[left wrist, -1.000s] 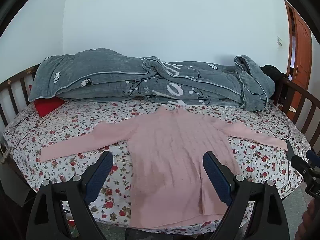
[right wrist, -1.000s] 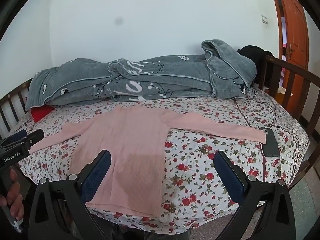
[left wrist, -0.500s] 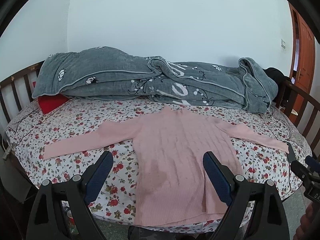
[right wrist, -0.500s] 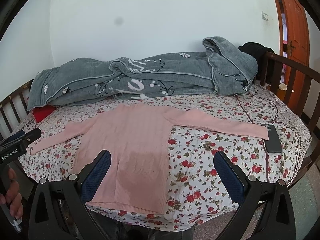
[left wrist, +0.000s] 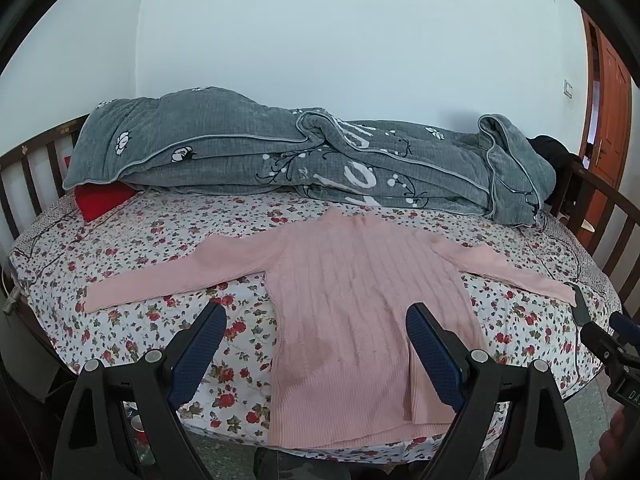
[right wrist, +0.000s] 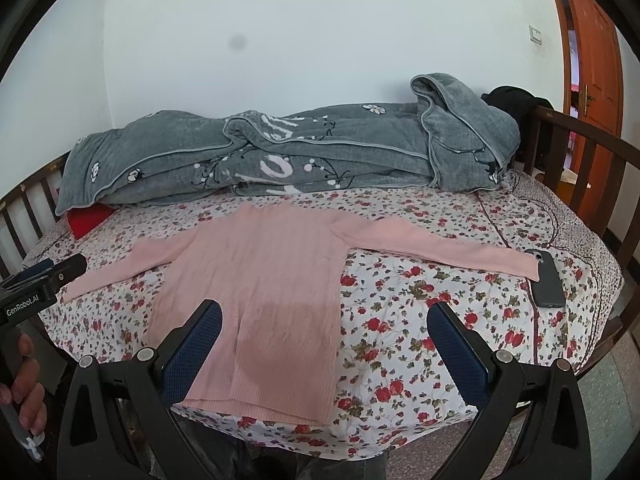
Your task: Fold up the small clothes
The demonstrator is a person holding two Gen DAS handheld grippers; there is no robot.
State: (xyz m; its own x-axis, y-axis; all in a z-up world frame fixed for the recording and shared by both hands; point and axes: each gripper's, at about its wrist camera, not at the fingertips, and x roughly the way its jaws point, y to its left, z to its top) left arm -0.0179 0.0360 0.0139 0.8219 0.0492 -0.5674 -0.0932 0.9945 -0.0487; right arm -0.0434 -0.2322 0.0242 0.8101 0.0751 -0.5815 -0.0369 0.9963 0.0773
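- The bed [left wrist: 120, 320], under a floral sheet with wooden rails at both ends, carries everything.
- A grey quilt [left wrist: 248, 160] lies bunched along the bed's far edge, covering part of a red cushion [left wrist: 102, 200] at the far left corner.
- The pink sweater [left wrist: 360, 300] is spread flat at the middle of the bed, sleeves stretched toward both ends and hem at the near edge.
- The left gripper [left wrist: 316, 354] hovers over the near edge above the hem, its fingers [left wrist: 198, 354] wide apart and holding nothing.
- The right gripper [right wrist: 334, 354] hovers likewise, fingers [right wrist: 456, 356] spread and empty.
- A dark phone [right wrist: 546, 282] lies at the right sleeve's cuff, near the bed's right edge.
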